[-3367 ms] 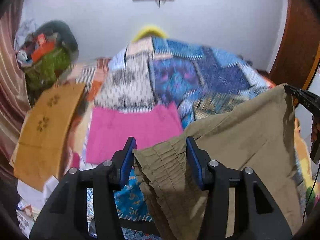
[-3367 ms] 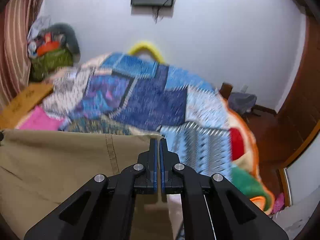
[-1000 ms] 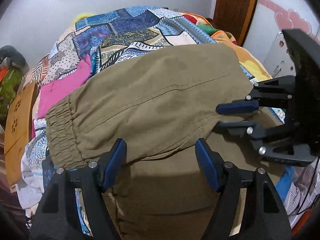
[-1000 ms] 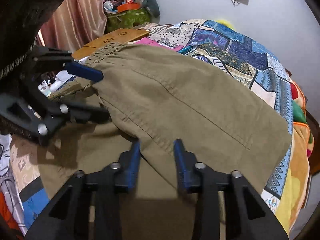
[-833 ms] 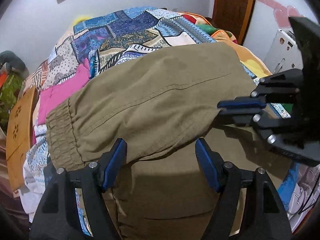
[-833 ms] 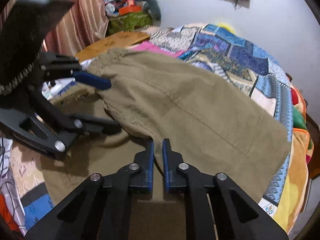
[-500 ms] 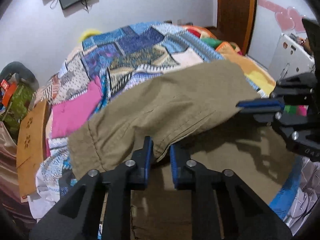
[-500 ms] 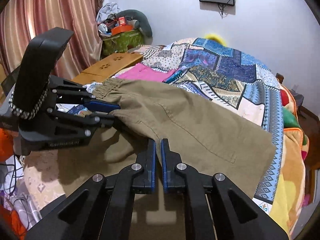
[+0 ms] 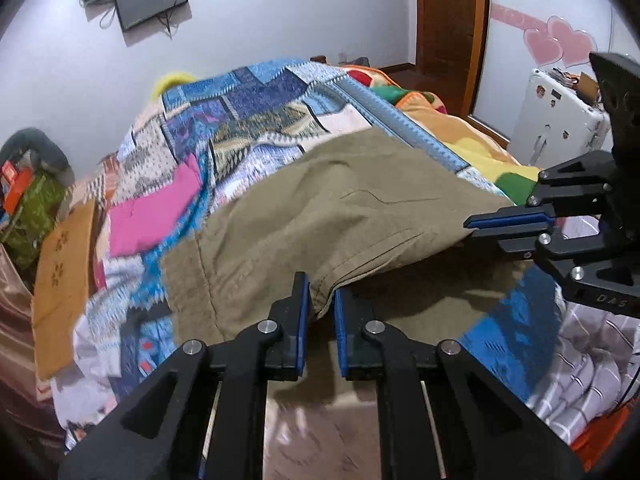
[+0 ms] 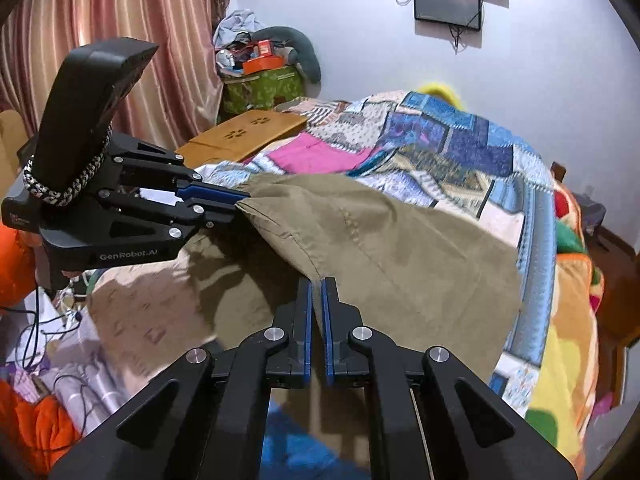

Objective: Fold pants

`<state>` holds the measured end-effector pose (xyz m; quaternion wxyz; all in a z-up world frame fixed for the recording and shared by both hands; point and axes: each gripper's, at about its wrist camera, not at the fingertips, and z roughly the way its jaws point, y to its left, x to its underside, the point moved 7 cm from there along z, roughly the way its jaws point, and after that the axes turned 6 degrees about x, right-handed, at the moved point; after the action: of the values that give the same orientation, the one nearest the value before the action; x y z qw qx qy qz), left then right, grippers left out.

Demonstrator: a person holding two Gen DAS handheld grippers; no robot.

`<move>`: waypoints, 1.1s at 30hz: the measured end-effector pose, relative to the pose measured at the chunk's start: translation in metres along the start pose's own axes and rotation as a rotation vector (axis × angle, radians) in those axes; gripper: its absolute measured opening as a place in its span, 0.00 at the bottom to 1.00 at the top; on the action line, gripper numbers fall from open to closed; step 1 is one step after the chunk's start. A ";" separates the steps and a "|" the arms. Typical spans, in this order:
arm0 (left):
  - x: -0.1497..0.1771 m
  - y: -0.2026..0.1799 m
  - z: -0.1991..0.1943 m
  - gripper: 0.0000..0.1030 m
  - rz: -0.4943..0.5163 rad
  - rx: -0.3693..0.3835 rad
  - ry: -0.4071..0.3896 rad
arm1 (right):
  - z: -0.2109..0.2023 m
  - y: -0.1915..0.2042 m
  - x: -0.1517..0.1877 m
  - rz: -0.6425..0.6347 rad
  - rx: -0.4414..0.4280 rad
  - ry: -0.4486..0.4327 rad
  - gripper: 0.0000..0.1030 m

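Note:
Olive-brown pants [image 9: 340, 208] lie folded across a patchwork quilt, their near edge lifted off the bed. My left gripper [image 9: 321, 284] pinches that edge at one end; its jaws are still closing, with a fold of fabric between the blue pads. My right gripper [image 10: 317, 284] is shut on the same edge of the pants [image 10: 400, 248] further along. Each gripper shows in the other's view: the right gripper [image 9: 468, 230] at the right, the left gripper [image 10: 236, 204] at the left, both clamped on cloth. A lower layer of the pants lies in shadow beneath.
The patchwork quilt [image 9: 260, 120] covers the bed, with a pink cloth [image 9: 152, 216] and a wooden lap board [image 9: 64, 264] at its left side. A white case [image 9: 556, 124] stands at the right. Curtains [image 10: 120, 20] and cluttered cloths and cables [image 10: 60, 360] are close by.
Both grippers went from open around the pants' near edge to shut on it. They then rose and pulled back, lifting that edge off the lower layer.

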<state>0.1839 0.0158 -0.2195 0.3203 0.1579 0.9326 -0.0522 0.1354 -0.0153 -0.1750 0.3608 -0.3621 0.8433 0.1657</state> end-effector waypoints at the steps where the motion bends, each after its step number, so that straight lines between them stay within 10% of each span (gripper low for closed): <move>1: 0.008 -0.002 0.001 0.12 -0.014 0.013 0.012 | 0.001 0.004 0.006 0.006 -0.005 0.010 0.04; 9: 0.042 -0.002 0.000 0.21 -0.090 0.028 0.055 | 0.010 0.013 0.041 0.076 -0.015 0.064 0.10; 16: 0.044 0.045 -0.032 0.43 -0.231 -0.027 -0.019 | -0.020 -0.021 0.047 0.193 0.067 0.018 0.37; 27: 0.067 0.093 0.004 0.63 -0.440 -0.029 0.068 | -0.051 -0.105 0.092 0.449 0.282 0.038 0.43; 33: 0.072 0.087 0.016 0.63 -0.469 0.013 0.063 | -0.035 -0.106 0.121 0.556 0.233 0.093 0.43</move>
<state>0.1680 0.1139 -0.2756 0.2690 -0.0594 0.9530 -0.1260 0.1381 -0.1663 -0.2417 0.3017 -0.0808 0.9391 0.1435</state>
